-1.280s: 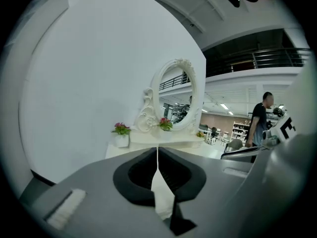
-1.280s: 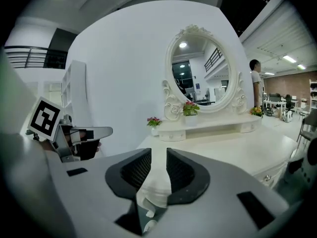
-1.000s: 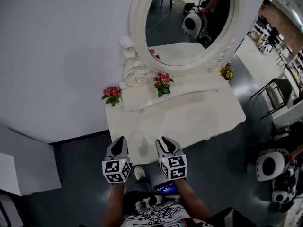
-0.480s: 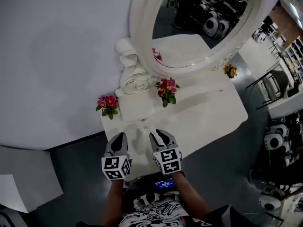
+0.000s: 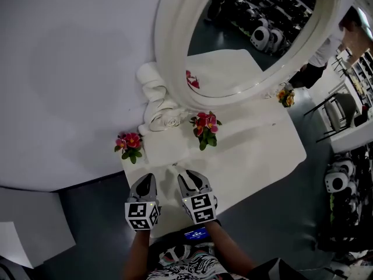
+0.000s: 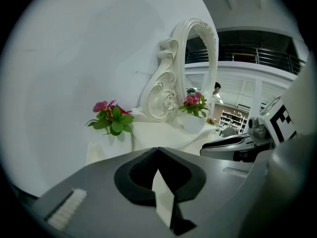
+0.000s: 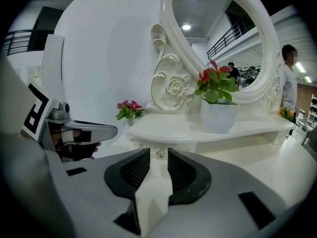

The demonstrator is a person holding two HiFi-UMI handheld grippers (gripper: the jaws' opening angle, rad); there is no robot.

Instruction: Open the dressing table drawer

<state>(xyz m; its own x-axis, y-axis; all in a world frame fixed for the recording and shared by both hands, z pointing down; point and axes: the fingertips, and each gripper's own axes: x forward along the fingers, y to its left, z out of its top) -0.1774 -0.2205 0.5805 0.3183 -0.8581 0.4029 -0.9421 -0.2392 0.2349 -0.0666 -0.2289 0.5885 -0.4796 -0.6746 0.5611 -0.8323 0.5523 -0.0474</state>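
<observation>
Right gripper view: the drawer knob (image 7: 159, 154) is framed just beyond the right hand-held gripper (image 7: 157, 158), whose jaws are opening, empty. The drawer (image 7: 198, 145) is seen closed; the left hand-held gripper (image 6: 157, 149) is pinched together. Grasping and pulling remain.

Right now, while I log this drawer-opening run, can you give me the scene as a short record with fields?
table: white, mirror at the back
flowers: three small bunches along the back
drawer: looks shut
knob: on the drawer front, untouched
left gripper: fingers together, empty
right gripper: fingers opening, knob ahead in line with the gap, not reached
</observation>
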